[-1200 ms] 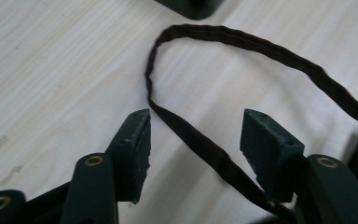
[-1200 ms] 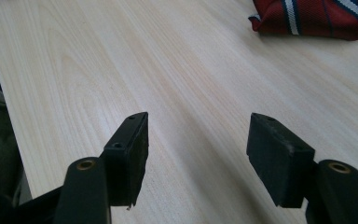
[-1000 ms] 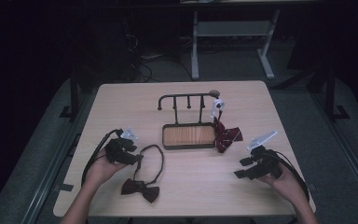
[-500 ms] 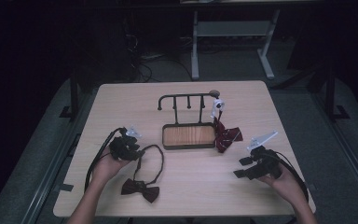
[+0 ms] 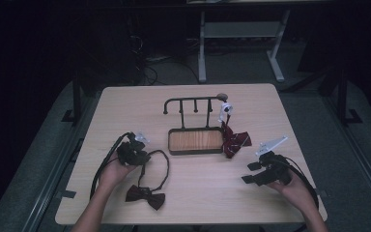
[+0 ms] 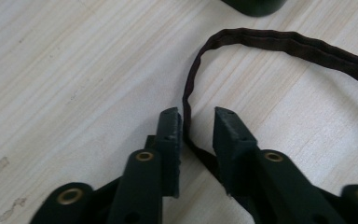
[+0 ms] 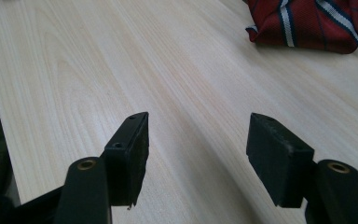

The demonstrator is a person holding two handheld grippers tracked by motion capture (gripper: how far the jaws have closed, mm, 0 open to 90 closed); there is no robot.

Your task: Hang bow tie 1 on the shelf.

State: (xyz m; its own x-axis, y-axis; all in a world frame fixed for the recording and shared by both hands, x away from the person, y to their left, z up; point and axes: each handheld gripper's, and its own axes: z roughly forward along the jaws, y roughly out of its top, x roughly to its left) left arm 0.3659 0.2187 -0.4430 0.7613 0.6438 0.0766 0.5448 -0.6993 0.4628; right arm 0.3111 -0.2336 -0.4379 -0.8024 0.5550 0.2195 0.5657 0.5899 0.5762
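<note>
Bow tie strap (image 6: 193, 88): positioned between the jaws of my left gripper (image 6: 197, 122), not yet clamped.

The dark bow tie (image 5: 146, 195) lies flat on the table (image 5: 270, 96) near my left hand (image 5: 112, 171), its strap looping up toward the rack's wooden tray (image 5: 195, 140). My left gripper's jaws have just been closing; in the left gripper view the strap runs through the narrow gap, close against one pad, though contact appears incomplete and I cannot confirm it. My right gripper (image 7: 198, 142) rests over bare table, jaws wide apart, holding nothing. A red striped bow tie (image 7: 307, 23) lies just beside the tray, well apart from my right gripper.
</note>
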